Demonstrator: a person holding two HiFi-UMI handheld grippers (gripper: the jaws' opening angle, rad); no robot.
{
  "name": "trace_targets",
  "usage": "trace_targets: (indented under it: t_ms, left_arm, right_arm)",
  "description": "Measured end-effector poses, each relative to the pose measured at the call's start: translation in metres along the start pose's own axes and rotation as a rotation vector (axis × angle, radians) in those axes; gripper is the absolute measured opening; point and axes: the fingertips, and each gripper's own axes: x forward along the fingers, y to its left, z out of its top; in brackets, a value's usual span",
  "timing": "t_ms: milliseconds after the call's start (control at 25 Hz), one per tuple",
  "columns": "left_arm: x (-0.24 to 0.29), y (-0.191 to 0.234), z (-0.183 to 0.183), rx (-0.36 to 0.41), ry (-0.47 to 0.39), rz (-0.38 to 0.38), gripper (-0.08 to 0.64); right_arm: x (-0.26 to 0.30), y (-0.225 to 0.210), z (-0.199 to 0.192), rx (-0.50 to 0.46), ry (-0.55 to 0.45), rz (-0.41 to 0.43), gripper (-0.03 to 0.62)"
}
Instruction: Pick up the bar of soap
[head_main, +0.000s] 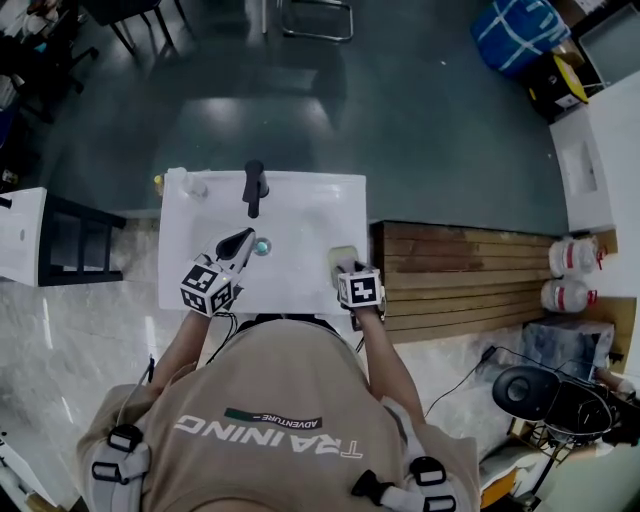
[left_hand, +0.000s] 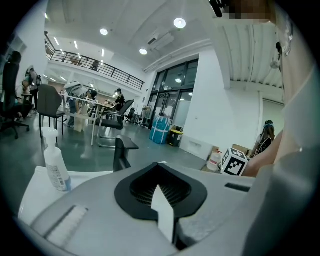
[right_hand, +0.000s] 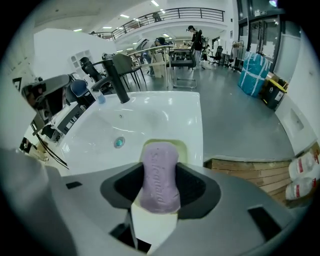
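While right gripper (head_main: 346, 266) reaches over sink (head_main: 300, 215) rim, jaws clamp soap (right_hand: 160, 175) | left gripper (head_main: 241, 243) closed, empty, above basin | soap's underside hidden

One white counter (head_main: 300, 290), with one black tap (head_main: 255, 188) at its back edge, one spray bottle (head_main: 186, 183) at its back left corner and one drain (head_main: 262, 246). One soap dish (right_hand: 183, 148), one purple bar of soap (right_hand: 160, 175). Two grippers: the left hand-held gripper (head_main: 245, 238) and the right hand-held gripper (head_main: 346, 266). Two white jugs (head_main: 571, 257) beyond the right edge.
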Motion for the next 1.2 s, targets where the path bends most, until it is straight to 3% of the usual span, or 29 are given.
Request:
trace_targets:
  t_ms: [520,920,1200]
  left_arm:
    - [-0.004,0.002,0.022,0.036,-0.024,0.022,-0.008]
    - [-0.006,-0.009,0.07,0.064,-0.086,0.02,-0.008]
    - [-0.008,-0.025,0.101,0.114,-0.115,-0.023,-0.008]
  right_arm:
    - [-0.066,0.014,0.058,0.016,-0.26,0.096,0.199]
    - [-0.139,0.026,0.13,-0.058,-0.489,0.151,0.198]
    - [-0.183,0.045,0.161,-0.09,-0.639,0.183,0.198]
